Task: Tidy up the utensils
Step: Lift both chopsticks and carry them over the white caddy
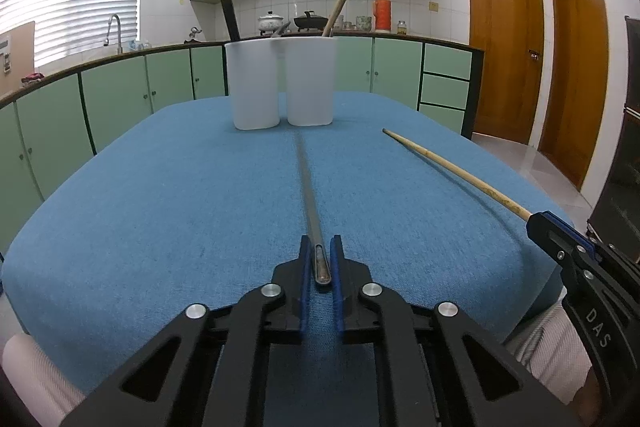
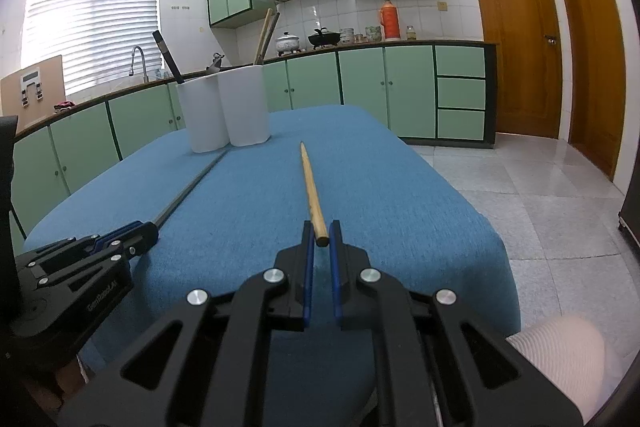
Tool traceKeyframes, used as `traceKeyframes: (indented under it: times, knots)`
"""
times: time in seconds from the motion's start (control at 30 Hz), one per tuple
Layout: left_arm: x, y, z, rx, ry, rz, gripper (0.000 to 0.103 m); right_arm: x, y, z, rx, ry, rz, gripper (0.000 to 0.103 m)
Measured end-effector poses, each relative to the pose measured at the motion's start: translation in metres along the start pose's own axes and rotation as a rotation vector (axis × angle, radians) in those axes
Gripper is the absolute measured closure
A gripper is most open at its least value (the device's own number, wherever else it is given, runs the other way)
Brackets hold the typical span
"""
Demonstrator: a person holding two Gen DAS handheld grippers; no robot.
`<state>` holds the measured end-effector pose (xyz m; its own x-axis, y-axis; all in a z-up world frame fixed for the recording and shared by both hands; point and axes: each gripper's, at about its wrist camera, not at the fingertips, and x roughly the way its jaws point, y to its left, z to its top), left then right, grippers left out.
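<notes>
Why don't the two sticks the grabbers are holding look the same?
The metal chopstick is grey and shiny; the wooden chopstick is tan. The left gripper holds the metal one, the right gripper the wooden one. Both are long, thin, gripped at one end and pointing toward the white cups.

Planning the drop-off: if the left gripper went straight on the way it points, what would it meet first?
Probably the blue tablecloth, since the left gripper, shut on the metal chopstick, tilts downward; past it stand the two white holders.
</notes>
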<state>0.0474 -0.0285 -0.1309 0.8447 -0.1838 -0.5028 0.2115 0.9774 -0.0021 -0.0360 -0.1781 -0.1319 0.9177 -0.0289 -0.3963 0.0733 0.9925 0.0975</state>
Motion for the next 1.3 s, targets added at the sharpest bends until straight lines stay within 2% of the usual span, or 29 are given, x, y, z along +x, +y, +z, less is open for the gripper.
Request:
traceKeyframes:
  times: [0.2,0.63,0.9,1.3]
  knots:
    - [-0.008,0.004,0.005,-0.007,-0.019,-0.004,0.095,-0.005,0.005,0.006,-0.021,-0.026,-0.001,0.096]
    - [-0.051,0.011,0.042,0.01,-0.154,-0.001,0.096,-0.022,0.015,0.047,-0.063,-0.125,0.022,0.097]
    - [-0.072,0.023,0.072,-0.005,-0.208,-0.017,0.096,-0.029,0.013,0.087,-0.052,-0.155,0.061,0.097]
    - [-0.093,0.052,0.112,-0.049,-0.245,-0.059,0.096,-0.032,0.02,0.15,-0.07,-0.181,0.126,0.097]
